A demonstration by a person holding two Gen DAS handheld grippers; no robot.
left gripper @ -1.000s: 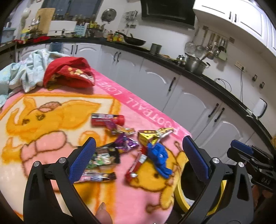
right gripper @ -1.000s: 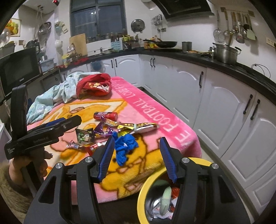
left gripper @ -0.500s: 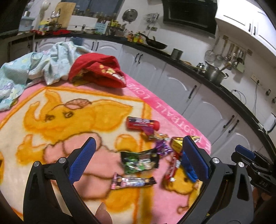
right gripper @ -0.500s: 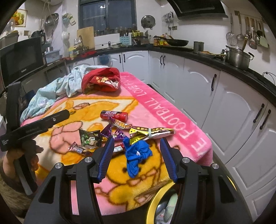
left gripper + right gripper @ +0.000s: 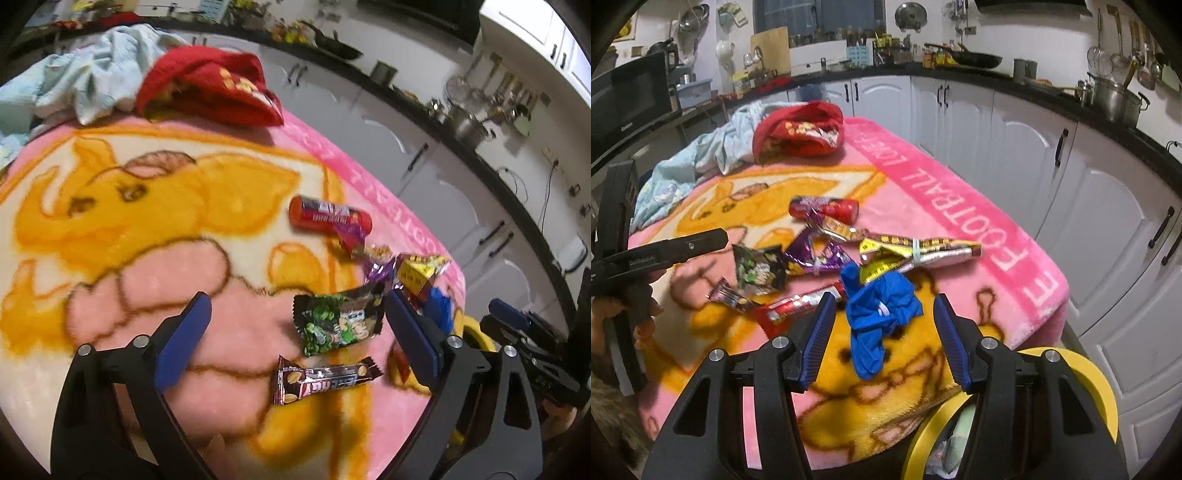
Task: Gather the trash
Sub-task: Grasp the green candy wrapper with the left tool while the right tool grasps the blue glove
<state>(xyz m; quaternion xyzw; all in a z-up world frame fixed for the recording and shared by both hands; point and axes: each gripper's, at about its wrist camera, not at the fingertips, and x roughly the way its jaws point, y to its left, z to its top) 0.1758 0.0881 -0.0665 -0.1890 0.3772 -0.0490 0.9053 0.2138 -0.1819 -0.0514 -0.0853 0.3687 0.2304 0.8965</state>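
Snack trash lies on a pink cartoon blanket (image 5: 229, 295). My left gripper (image 5: 295, 332) hovers low over it, its jaws wide and closing. A green snack packet (image 5: 338, 323) and a brown chocolate bar wrapper (image 5: 325, 378) lie between its fingers, and neither pad touches them. My right gripper (image 5: 885, 339) is open around a crumpled blue glove (image 5: 879, 310) lying on the blanket, with its pads clear of it. A red tube (image 5: 823, 208), a purple wrapper (image 5: 820, 258), a yellow wrapper (image 5: 919, 247) and a red bar wrapper (image 5: 798, 306) lie beyond.
A yellow-rimmed bin (image 5: 1097, 387) holding trash stands below the blanket's near corner. A red cloth (image 5: 798, 133) and a pale blue cloth (image 5: 85, 81) are heaped at the far end. White cabinets (image 5: 1015, 147) and a black counter run along the right.
Both grippers came forward and down toward the pile. The right one went from above the bin to the blue glove. The left one swung over the green packet and its jaws narrowed slightly.
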